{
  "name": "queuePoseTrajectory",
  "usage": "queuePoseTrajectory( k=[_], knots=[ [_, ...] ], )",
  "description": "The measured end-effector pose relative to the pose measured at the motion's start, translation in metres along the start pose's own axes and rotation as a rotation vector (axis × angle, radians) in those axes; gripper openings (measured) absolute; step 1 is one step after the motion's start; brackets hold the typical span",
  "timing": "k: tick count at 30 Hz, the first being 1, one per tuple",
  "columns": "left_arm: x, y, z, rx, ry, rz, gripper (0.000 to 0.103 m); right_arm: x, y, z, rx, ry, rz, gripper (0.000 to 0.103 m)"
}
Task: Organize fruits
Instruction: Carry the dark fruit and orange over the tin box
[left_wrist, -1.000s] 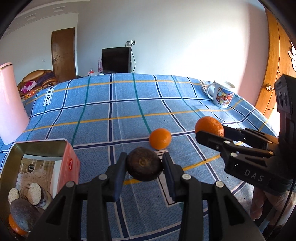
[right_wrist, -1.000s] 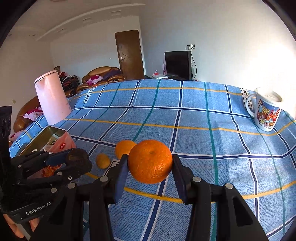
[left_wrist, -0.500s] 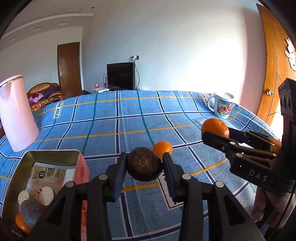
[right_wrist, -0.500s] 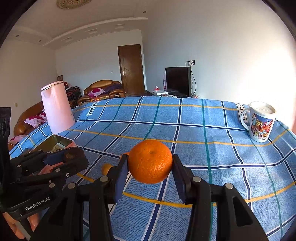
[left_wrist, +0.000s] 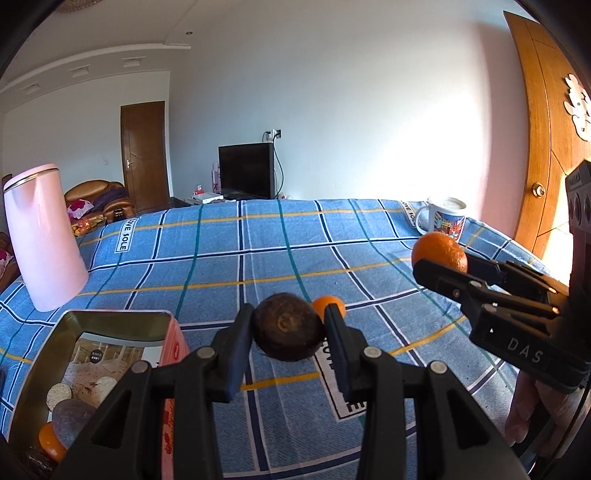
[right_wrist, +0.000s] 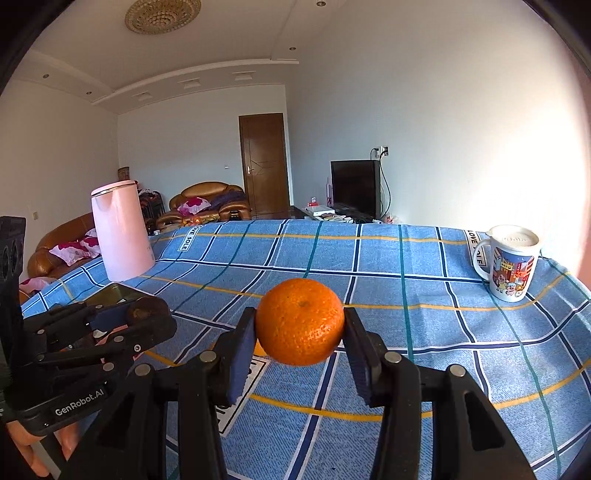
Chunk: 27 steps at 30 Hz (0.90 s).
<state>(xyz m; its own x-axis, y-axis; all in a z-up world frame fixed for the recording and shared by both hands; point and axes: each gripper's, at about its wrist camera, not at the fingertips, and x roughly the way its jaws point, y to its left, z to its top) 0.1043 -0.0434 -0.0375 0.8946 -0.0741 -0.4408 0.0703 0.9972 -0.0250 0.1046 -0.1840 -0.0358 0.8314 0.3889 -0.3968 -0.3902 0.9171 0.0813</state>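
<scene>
My left gripper (left_wrist: 288, 325) is shut on a dark brown round fruit (left_wrist: 286, 326), held above the blue checked cloth. My right gripper (right_wrist: 300, 328) is shut on a large orange (right_wrist: 300, 325); in the left wrist view that orange (left_wrist: 439, 253) shows at the right, clamped in the right gripper. A smaller orange (left_wrist: 327, 303) lies on the cloth, half hidden behind my left fingertip (left_wrist: 332, 321). An open pink tin (left_wrist: 110, 332) at lower left holds a grey fruit, an orange one and pale round slices. In the right wrist view the left gripper (right_wrist: 147, 317) sits at the left with the brown fruit.
A tall pink kettle (left_wrist: 42, 236) stands at the far left of the table (left_wrist: 258, 236). A printed mug (right_wrist: 511, 264) stands at the far right corner. A wooden door (left_wrist: 543, 147) lies beyond the right edge. A hand (left_wrist: 532, 410) holds the right gripper.
Both grippers have tipped upward, so more wall and ceiling show and the table sits lower in view. Both fruits stay clamped.
</scene>
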Motion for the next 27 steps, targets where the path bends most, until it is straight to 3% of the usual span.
queuePoseTrajectory(
  k=[27],
  knots=[
    [-0.026, -0.004, -0.003, 0.024, -0.131, 0.050, 0.040, -0.025, 0.006, -0.001, -0.022, -0.111, -0.017, 0.048]
  ],
)
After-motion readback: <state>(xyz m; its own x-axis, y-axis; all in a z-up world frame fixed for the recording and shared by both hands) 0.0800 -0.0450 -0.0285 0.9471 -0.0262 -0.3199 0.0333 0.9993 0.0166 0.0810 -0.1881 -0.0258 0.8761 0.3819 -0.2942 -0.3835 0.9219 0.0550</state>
